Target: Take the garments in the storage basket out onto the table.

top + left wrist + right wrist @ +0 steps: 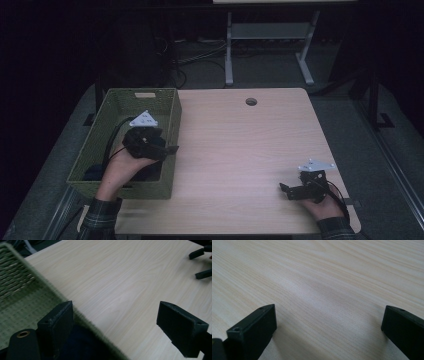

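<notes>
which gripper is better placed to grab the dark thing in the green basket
Left. The left gripper is open over the green basket, above the dark item inside. The right gripper sits open across the table.

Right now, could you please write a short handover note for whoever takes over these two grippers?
Left gripper: open, holding nothing, jaws straddling the right wall of the green woven basket.
Right gripper: open, holding nothing, low over the bare wooden table near its right front corner.
Something dark lies in the basket's near end; I cannot tell what it is.
Done: nothing is gripped yet.
Left: probably reach into the basket for the dark thing.
</notes>
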A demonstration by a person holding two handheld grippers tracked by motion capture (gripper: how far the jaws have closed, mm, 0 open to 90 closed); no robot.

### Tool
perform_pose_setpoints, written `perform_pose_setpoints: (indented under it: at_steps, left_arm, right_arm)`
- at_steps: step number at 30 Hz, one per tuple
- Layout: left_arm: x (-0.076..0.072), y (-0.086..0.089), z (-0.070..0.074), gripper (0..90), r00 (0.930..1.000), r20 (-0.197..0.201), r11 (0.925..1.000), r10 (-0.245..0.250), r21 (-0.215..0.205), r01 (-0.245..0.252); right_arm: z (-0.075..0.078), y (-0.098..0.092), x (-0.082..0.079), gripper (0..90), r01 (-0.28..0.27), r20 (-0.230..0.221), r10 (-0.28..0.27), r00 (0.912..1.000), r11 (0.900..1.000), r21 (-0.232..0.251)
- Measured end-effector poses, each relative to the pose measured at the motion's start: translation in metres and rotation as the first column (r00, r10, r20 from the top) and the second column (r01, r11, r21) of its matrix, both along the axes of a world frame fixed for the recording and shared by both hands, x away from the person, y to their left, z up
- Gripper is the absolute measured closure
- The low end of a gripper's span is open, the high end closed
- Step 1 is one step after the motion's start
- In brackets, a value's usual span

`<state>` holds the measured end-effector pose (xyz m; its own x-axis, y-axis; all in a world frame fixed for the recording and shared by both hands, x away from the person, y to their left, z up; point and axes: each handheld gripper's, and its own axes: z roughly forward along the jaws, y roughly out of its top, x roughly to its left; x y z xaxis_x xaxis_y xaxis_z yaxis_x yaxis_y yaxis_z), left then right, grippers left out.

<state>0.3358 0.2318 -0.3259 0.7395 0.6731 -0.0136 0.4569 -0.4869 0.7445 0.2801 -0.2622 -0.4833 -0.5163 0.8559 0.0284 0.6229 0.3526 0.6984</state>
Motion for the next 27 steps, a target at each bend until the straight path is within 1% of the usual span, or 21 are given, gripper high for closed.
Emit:
perform_pose_setpoints:
  at_steps: [1, 5, 6, 7, 9, 10, 15, 16, 18, 19, 22, 23, 24, 25, 27]
  left_arm:
    - [0.000, 0.000, 0.000, 13.8, 1.0000, 0.000, 1.0000, 0.000, 0.000, 0.000]
    - [-0.001, 0.014, 0.000, 13.8, 0.9996, 0.003, 0.9996, 0.028, -0.003, -0.028]
    - [-0.001, 0.022, 0.000, 13.8, 0.9991, 0.005, 0.9991, 0.041, -0.004, -0.041]
    - [-0.001, 0.022, 0.000, 13.8, 0.9991, 0.005, 0.9991, 0.041, -0.004, -0.041]
    - [0.000, 0.033, -0.001, 13.8, 0.9982, 0.004, 0.9982, 0.060, 0.004, -0.060]
    - [0.000, 0.033, -0.001, 13.8, 0.9982, 0.004, 0.9982, 0.060, 0.004, -0.060]
    - [0.000, 0.051, -0.002, 13.8, 0.9957, -0.002, 0.9956, 0.093, 0.016, -0.093]
    - [0.000, 0.051, -0.002, 13.8, 0.9957, -0.002, 0.9956, 0.093, 0.016, -0.093]
    - [-0.001, 0.058, -0.002, 13.8, 0.9953, -0.003, 0.9950, 0.097, 0.025, -0.097]
    - [-0.001, 0.058, -0.002, 13.8, 0.9953, -0.003, 0.9950, 0.097, 0.025, -0.097]
    - [-0.002, 0.068, -0.004, 13.9, 0.9944, -0.016, 0.9938, 0.105, 0.040, -0.104]
    - [-0.002, 0.068, -0.004, 15.8, 0.9944, -0.016, 0.9938, 0.105, 0.040, -0.104]
    - [-0.002, 0.070, -0.004, 15.8, 0.9946, -0.017, 0.9936, 0.103, 0.050, -0.102]
    - [-0.003, 0.072, -0.005, 18.6, 0.9941, -0.022, 0.9932, 0.106, 0.052, -0.105]
    - [-0.002, 0.078, -0.008, 18.6, 0.9926, -0.039, 0.9919, 0.115, 0.059, -0.112]
  right_arm:
    - [0.000, 0.000, 0.000, 0.0, 0.000, 0.000, 0.000, 1.0000, 1.000, 0.000]
    - [0.000, 0.000, 0.000, 0.0, -0.001, -0.002, 0.001, 1.0000, 1.000, 0.001]
    - [0.000, 0.000, 0.000, 0.0, -0.004, 0.000, 0.004, 1.0000, 1.000, 0.000]
    - [0.000, 0.000, 0.000, 0.0, -0.004, 0.000, 0.004, 1.0000, 1.000, 0.000]
    - [0.000, 0.000, 0.001, 0.0, -0.005, -0.003, 0.005, 1.0000, 1.000, 0.001]
    - [0.000, 0.000, 0.001, 0.0, -0.005, -0.003, 0.005, 1.0000, 1.000, 0.001]
    - [0.000, -0.001, 0.001, 0.0, -0.014, -0.002, 0.014, 0.9999, 1.000, 0.000]
    - [0.000, -0.001, 0.001, 0.0, -0.014, -0.002, 0.014, 0.9999, 1.000, 0.000]
    - [0.000, -0.001, 0.001, 0.0, -0.014, -0.002, 0.014, 0.9999, 1.000, 0.000]
    - [0.000, -0.001, 0.001, 0.0, -0.014, -0.002, 0.014, 0.9999, 1.000, 0.000]
    - [0.000, -0.001, 0.001, 0.0, -0.016, -0.001, 0.016, 0.9999, 1.000, -0.001]
    - [0.000, -0.001, 0.001, 0.0, -0.016, -0.002, 0.016, 0.9999, 1.000, -0.001]
    - [0.000, -0.001, 0.001, 0.0, -0.016, -0.002, 0.016, 0.9999, 1.000, -0.001]
    - [0.000, -0.001, 0.001, 0.0, -0.016, -0.001, 0.016, 0.9999, 1.000, -0.001]
    - [0.000, -0.001, 0.001, 0.0, -0.016, -0.001, 0.016, 0.9999, 1.000, -0.001]
